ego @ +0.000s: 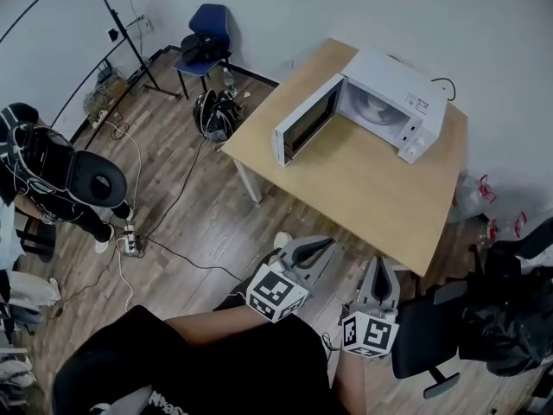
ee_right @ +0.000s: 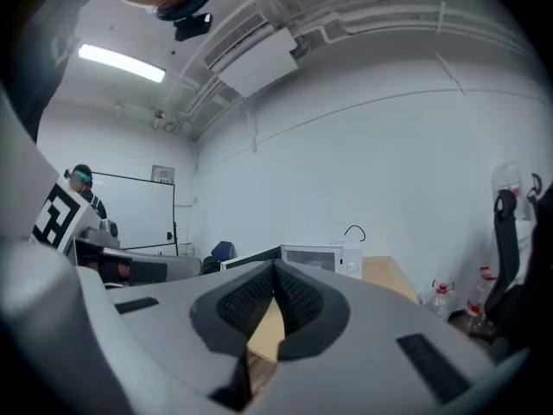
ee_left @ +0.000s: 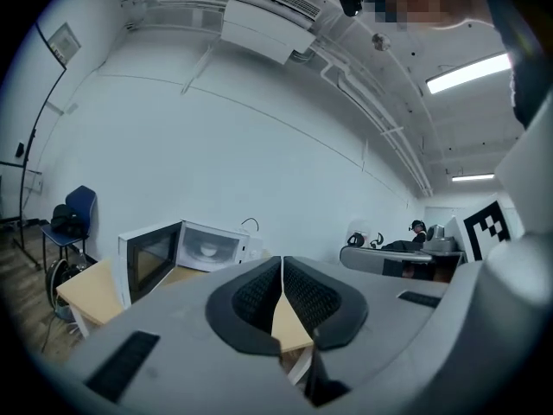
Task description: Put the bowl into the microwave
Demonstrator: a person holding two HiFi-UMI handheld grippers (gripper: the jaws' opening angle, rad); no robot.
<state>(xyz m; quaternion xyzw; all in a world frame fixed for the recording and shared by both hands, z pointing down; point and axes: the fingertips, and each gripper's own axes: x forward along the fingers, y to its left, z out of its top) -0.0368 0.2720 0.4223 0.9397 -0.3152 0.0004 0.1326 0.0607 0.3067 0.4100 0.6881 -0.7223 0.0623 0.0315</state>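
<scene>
A white microwave (ego: 393,93) stands at the far end of the wooden table (ego: 363,188), its door (ego: 302,124) swung wide open to the left. Inside it I see a pale round shape (ego: 376,106); I cannot tell whether it is a bowl or the turntable. No other bowl is in view. My left gripper (ego: 324,245) hovers off the table's near edge, shut and empty. My right gripper (ego: 380,262) is beside it, also shut with nothing held. The left gripper view shows the shut left gripper (ee_left: 282,262) pointing towards the microwave (ee_left: 207,245). The right gripper view shows the shut right gripper (ee_right: 275,266) before the microwave (ee_right: 320,258).
A blue chair (ego: 207,33) and a black backpack (ego: 218,115) stand beyond the table's left corner. A person in black (ego: 52,175) is at the left, with cables (ego: 164,223) across the wooden floor. A black office chair (ego: 432,335) is near my right gripper.
</scene>
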